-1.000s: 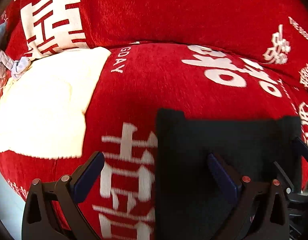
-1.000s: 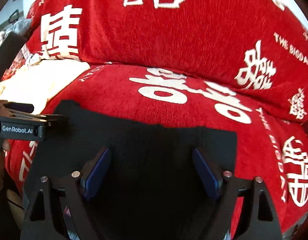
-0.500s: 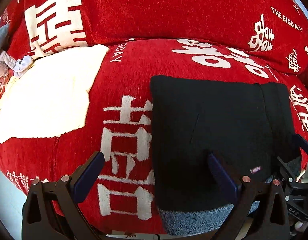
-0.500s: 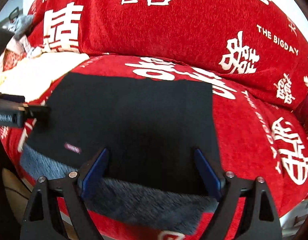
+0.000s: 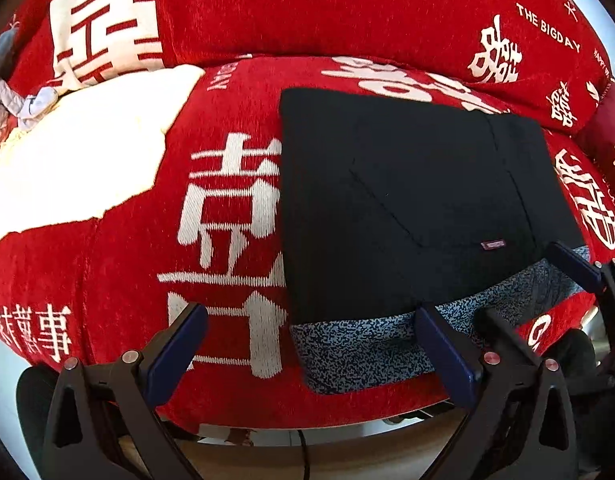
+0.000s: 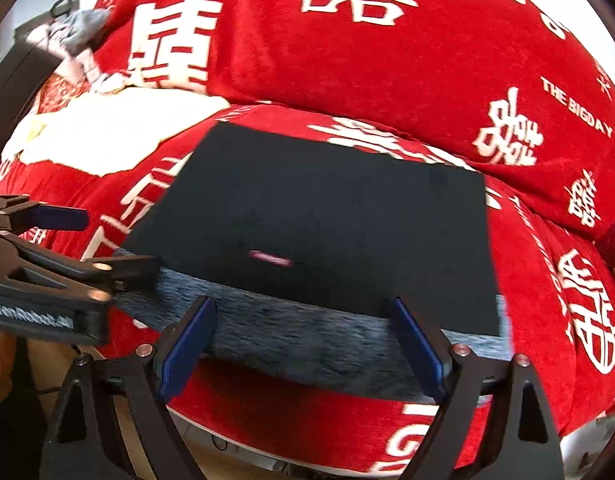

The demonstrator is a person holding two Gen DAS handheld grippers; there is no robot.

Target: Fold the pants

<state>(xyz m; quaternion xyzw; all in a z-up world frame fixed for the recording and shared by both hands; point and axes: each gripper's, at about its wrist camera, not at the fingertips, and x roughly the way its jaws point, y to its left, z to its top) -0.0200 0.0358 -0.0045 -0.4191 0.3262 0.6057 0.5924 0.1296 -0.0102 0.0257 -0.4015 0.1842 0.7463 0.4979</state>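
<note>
The black pants [image 5: 407, 200] lie folded into a flat rectangle on the red sofa seat [image 5: 127, 272], a small pink label near their front. A speckled blue-grey band [image 5: 359, 348] shows along their near edge. My left gripper [image 5: 311, 352] is open over the band's left end, its pads touching nothing. In the right wrist view the pants [image 6: 327, 220] fill the middle. My right gripper [image 6: 303, 348] hangs open just in front of the grey band [image 6: 307, 332], gripping nothing. The left gripper [image 6: 119, 242] shows at that view's left edge, by the pants' near left corner.
A cream cloth [image 5: 79, 152] lies on the seat left of the pants. Crumpled grey and white garments [image 6: 75, 36] sit at the far left. The red back cushion [image 5: 307, 8] rises behind. The sofa's front edge and pale floor [image 5: 307, 452] lie below the grippers.
Both grippers have drawn back toward the sofa's front edge. The pants, which filled the views' bottoms, now lie fully in sight with the grey band showing. Both stay open.
</note>
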